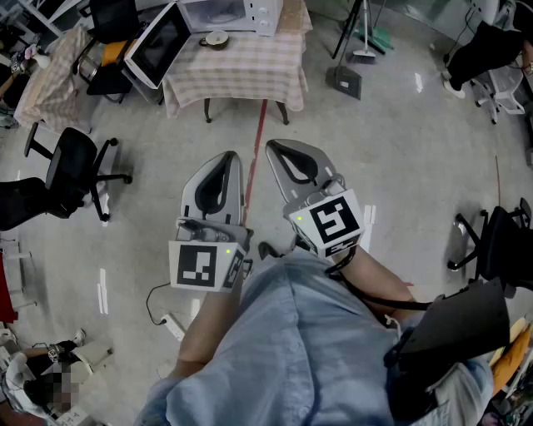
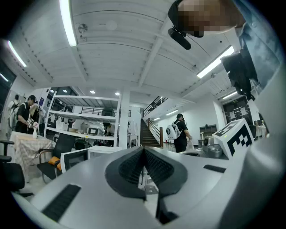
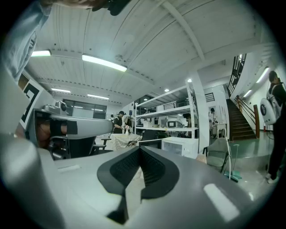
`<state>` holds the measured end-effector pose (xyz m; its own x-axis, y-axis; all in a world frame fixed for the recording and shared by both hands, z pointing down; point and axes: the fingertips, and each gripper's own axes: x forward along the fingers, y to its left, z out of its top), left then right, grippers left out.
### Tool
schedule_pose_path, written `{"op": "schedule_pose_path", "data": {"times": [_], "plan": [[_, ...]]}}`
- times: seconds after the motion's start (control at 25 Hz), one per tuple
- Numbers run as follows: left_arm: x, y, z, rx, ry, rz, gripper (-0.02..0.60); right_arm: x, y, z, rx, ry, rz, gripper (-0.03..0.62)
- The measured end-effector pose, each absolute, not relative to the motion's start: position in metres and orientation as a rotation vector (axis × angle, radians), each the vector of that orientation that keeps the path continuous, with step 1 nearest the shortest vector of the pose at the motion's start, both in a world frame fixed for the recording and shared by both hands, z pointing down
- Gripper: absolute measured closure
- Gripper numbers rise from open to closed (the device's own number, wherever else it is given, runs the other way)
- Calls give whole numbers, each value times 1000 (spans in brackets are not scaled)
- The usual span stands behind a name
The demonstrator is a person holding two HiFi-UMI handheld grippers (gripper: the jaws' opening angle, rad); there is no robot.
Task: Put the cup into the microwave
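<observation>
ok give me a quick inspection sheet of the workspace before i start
surface: table with a checked cloth, far ahead across the floor
job's things: white microwave on the table, its door swung open; cup on the cloth in front of it
clutter: nothing seen
grippers: left tongs shut, empty; right tongs shut, empty; both held level
cables: thin cable running to a power strip on the floor at left
surroundings: office chair at left, dustpan right of the table, red line on the floor
</observation>
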<state>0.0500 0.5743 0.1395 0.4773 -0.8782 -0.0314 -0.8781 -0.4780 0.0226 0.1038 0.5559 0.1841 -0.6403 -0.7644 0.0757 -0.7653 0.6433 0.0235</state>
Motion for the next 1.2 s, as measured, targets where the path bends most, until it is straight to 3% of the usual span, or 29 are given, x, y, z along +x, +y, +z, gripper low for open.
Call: {"op": "schedule_pose_path", "data": {"times": [1.2], "plan": [[126, 549, 148, 2677, -1656, 0, 577, 173, 537, 197, 1188, -2879, 98, 599]]}}
